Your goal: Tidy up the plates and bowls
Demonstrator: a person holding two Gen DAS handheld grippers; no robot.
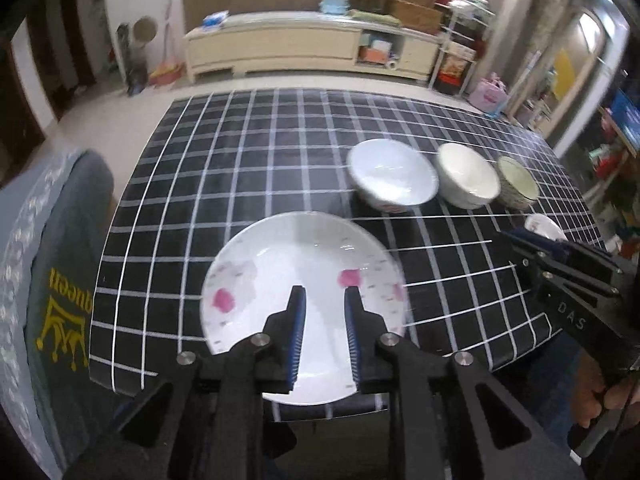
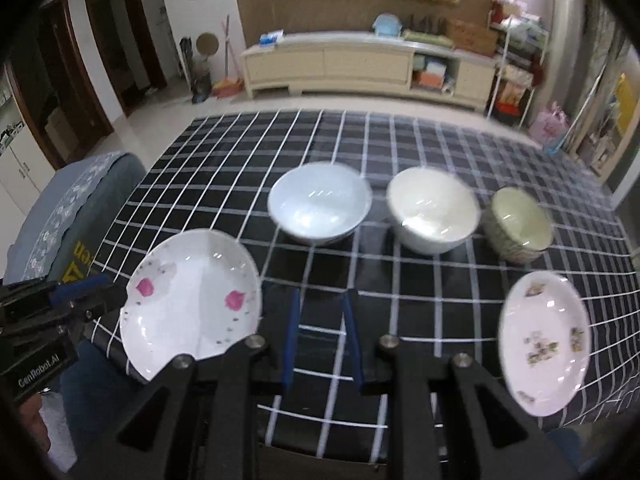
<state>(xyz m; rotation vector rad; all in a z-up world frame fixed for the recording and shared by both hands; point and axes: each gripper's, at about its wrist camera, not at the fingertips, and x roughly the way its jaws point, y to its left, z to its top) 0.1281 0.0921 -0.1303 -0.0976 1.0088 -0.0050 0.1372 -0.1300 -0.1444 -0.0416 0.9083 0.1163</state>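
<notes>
Your left gripper (image 1: 323, 300) hangs over the pink-flowered plate (image 1: 304, 280) with its fingers parted and gripping nothing, a stance that suits coming down on the near rim. Your right gripper (image 2: 322, 304) is likewise spread and empty above bare tablecloth (image 2: 400, 304), probably because the work lies either side of it: the small plate (image 2: 544, 340) just to its right, and three bowls (image 2: 320, 204) in a row ahead, apparently awaiting nesting.
</notes>
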